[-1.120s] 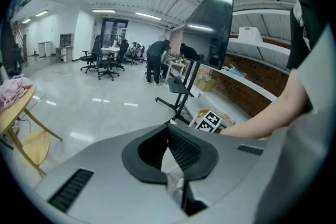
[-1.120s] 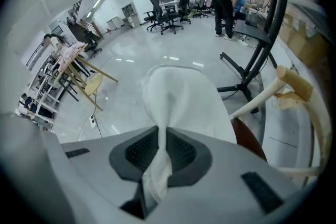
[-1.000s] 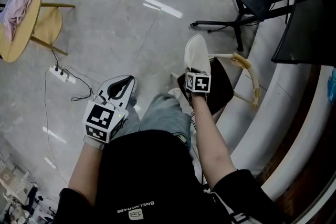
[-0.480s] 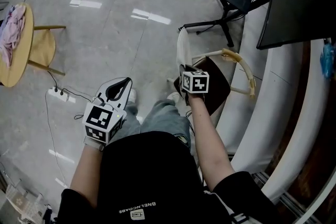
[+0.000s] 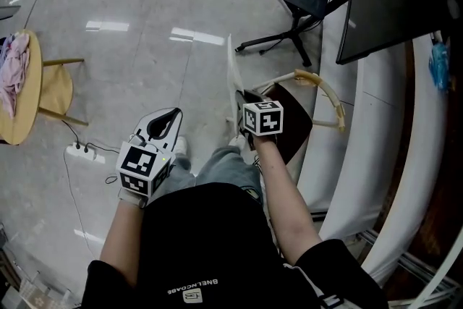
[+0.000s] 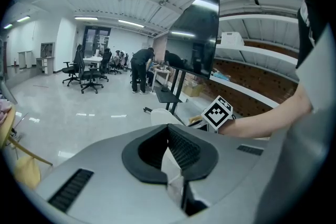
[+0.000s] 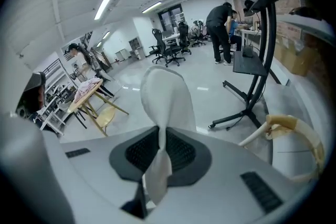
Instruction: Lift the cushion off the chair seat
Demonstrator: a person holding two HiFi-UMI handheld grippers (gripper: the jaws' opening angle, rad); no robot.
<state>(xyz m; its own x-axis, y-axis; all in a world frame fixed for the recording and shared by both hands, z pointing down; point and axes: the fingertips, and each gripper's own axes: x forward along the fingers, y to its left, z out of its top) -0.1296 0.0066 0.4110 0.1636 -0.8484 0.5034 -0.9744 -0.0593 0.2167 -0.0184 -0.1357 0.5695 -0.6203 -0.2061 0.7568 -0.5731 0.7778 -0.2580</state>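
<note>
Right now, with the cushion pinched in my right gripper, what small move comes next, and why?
Probably raise the right gripper a bit higher: its jaws are shut on the white cushion, which is on edge, and its lower end looks close to the dark chair seat.

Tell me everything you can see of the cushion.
The cushion is a thin, off-white fabric pad with rounded corners, soft enough to crease where it is pinched. The right hand-held gripper is shut on it near one edge, the cloth bunched between the dark ribbed pads. In the head view it stands upright and edge-on beside the chair's dark brown seat, not flat on it. Whether its bottom touches the chair cannot be told.
</note>
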